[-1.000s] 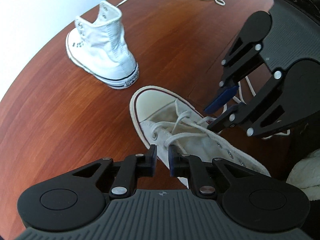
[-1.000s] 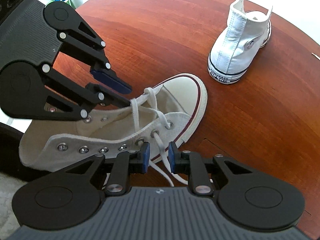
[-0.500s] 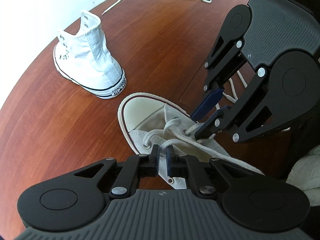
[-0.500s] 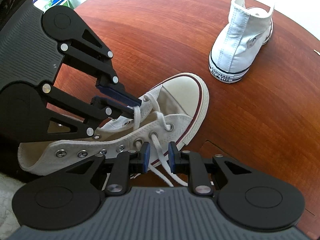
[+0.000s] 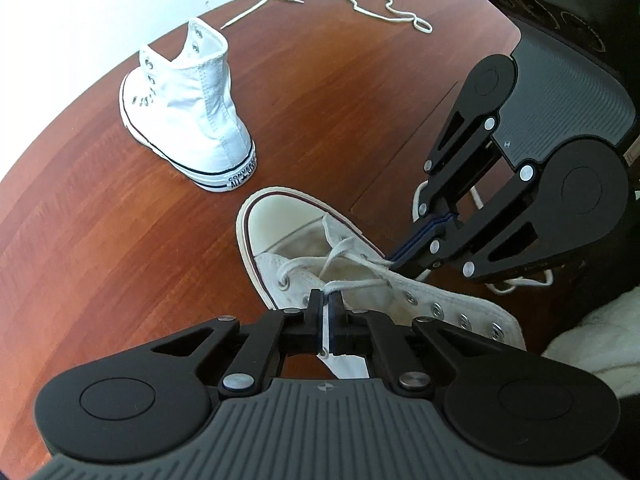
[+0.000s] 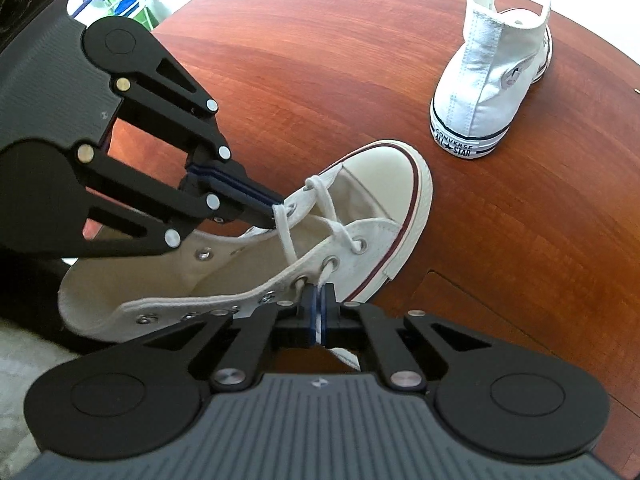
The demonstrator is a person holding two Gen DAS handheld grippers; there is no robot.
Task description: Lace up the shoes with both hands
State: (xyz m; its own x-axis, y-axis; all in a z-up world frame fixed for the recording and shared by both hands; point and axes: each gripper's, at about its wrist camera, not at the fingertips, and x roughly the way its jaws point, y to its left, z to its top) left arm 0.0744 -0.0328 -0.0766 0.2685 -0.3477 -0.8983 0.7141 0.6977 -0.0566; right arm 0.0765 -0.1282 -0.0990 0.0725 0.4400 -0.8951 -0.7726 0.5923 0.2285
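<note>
Cream high-top shoe [image 6: 360,236] lies on the red-brown wooden table [image 6: 320,60], near the edge closest to the person, toe pointing toward the table's middle. Its lace [image 6: 286,232] is threaded and crossed through only the eyelets nearest the toe; the row of metal eyelets [image 6: 188,316] running back toward the ankle is empty on the side shown. Lacing is judged to be at an early stage, with most of the rows left and no bow tied.

Left gripper [image 5: 326,320]: jaws have just been closing and are now clenched on one strand of the lace, beside the eyelet row on its side of the shoe. Right gripper [image 6: 318,312]: jaws have likewise just been closing and now pinch the other strand where it leaves an eyelet on the opposite side. Both strands run taut from the eyelets into the jaws. The step in hand appears to be drawing the crossing snug before the next pair of eyelets.

Second shoe [image 5: 188,112], bright white, stands upright and well apart toward the far edge, heel facing the grippers; its visible eyelets carry no lace. A loose lace [image 5: 360,4] lies along the far edge beyond it, so that shoe is judged untouched.

Obstructions: none on the table between the grippers and the shoe. The two grippers work close together over the tongue, and slack lace hangs off the near edge by the right gripper, where it could snag.
</note>
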